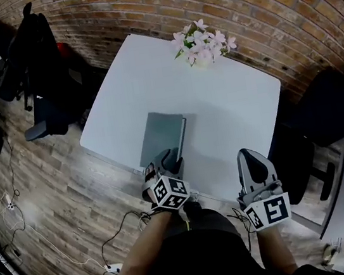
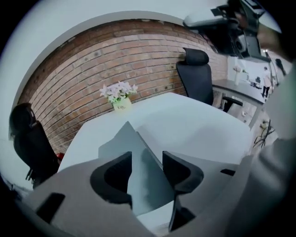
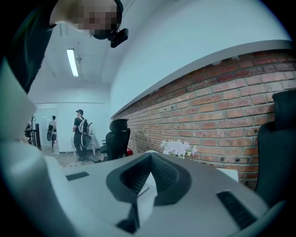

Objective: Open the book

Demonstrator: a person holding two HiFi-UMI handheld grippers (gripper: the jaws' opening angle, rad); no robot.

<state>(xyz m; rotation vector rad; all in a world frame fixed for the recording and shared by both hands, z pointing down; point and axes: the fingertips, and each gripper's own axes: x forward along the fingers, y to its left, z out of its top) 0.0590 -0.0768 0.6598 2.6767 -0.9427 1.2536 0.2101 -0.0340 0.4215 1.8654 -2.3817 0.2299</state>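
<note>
On the table, the book is lying seemingly shut.
Left gripper is straddling it, jaws spread; right gripper is idling, clamped empty.

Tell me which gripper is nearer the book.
Left. The left gripper is at the book's near edge; the right gripper sits apart, off to its right.
</note>
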